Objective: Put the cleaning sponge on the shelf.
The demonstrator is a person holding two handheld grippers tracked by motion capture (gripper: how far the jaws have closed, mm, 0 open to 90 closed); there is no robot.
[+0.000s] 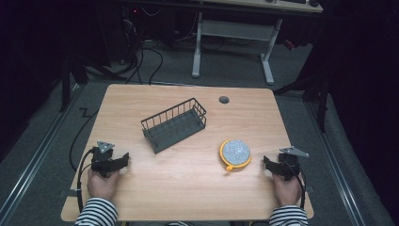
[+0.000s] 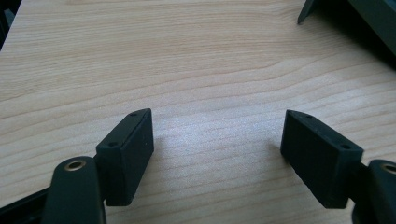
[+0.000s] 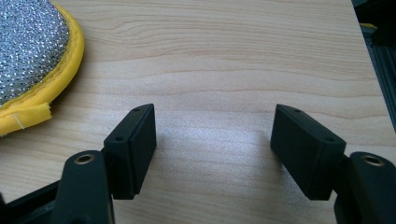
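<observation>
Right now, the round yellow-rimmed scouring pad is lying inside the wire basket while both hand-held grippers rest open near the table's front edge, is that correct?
Not quite: the scouring pad lies on the bare table, to the right of the wire basket and apart from it, as the high view shows. The rest holds: the left hand-held gripper and right hand-held gripper rest open near the front edge.

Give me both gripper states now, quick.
Left gripper: open, nothing between the jaws.
Right gripper: open, empty, beside the scouring pad.

Table [image 1: 188,188]: evenly lit from above, soft short shadows.
Surroundings: dim, nearly black at the edges.
Gripper views: pale sheen on the wood, near parts soft.
</observation>
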